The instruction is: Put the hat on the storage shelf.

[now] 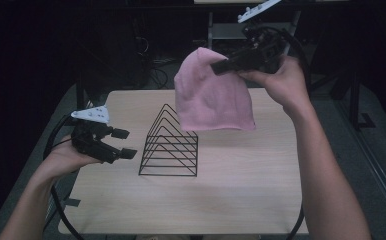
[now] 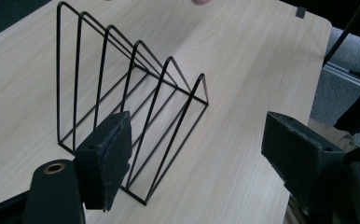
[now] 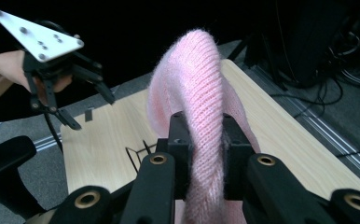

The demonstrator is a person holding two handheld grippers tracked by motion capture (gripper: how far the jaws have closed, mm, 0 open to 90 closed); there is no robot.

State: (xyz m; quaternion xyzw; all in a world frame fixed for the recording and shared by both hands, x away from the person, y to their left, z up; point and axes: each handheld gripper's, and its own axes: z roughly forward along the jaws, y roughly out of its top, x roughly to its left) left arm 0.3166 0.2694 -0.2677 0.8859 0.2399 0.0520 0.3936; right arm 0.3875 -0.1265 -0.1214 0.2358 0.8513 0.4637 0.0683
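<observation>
I've got the right gripper (image 1: 220, 67) clamped on a fold of the pink knit hat (image 1: 212, 92), which hangs clear of the table (image 1: 261, 200), up beyond and a little to the right of the wire rack (image 1: 170, 144). My left gripper (image 1: 122, 143) waits with its jaws wide apart and nothing between them, just left of the rack. My worry is the grip: the pads pinch only a narrow ridge of soft knit, so a quick swing could let the hat slide out and drop. If I bring it down over the rack, the loose hem might snag on one wire loop and drag the light rack across the wood, or tip it, since nothing steadies it. By my count there is one hat, one rack and two grippers; the rack seems to have six triangular loops, though the far ones crowd together from above, so I may be off
</observation>
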